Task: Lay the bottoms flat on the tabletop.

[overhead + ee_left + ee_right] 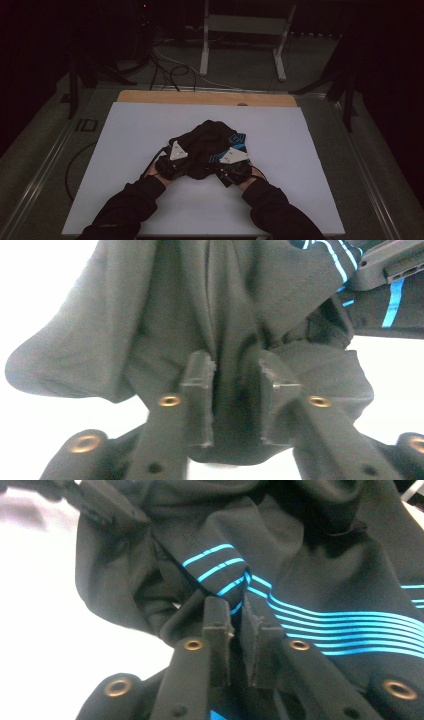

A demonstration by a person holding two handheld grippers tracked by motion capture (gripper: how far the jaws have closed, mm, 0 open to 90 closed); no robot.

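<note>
garment: a crumpled black garment of thin, slightly shiny fabric with bright blue stripes [207, 142], lying bunched in a heap near the middle of the white table sheet, close to the person's side.
handling: judged light, limp and a little slippery; it will sag and fold wherever it is not held, and a thin pinch may slide out.
where to hold: judged best at an edge or hem on each side, well apart, so that the cloth can be spread; a pinch into the loose middle only gathers more folds.
left gripper [235, 385]: clenched on a thick dark fold at the heap's near-left edge; cloth fills the gap between the pads.
right gripper [237, 617]: clamped on a fold at the striped part, near-right edge; the blue lines run straight into the pinch.
containers: no bin, basket or box can be made out on the table.
surface: a flat white table sheet [125, 150] over a wooden tabletop [150, 96] whose far edge shows.
surroundings: dark floor with cables [165, 67] and a pale metal frame [245, 30] beyond the table.
</note>
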